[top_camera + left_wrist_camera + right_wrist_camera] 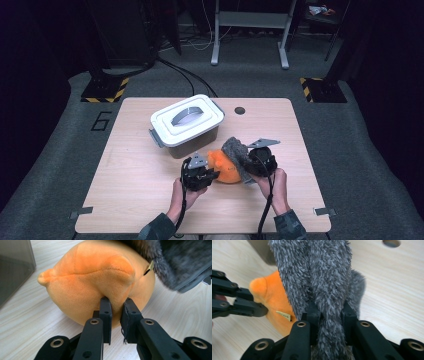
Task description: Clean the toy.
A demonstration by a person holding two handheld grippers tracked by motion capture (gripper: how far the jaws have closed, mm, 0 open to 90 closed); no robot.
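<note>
An orange plush toy with a grey furry part lies on the wooden table in front of a lidded bin. My left gripper is shut on a fold of the orange plush, its pads pinching the fabric. My right gripper is shut on the grey furry part, which bulges up between its jaws. In the right gripper view the orange plush sits to the left with a small tag, and the left gripper's jaws touch it there.
A translucent storage bin with a white lid and handle stands just behind the toy. A round hole marks the table near its far edge. Cables and a metal stand's legs lie on the floor beyond.
</note>
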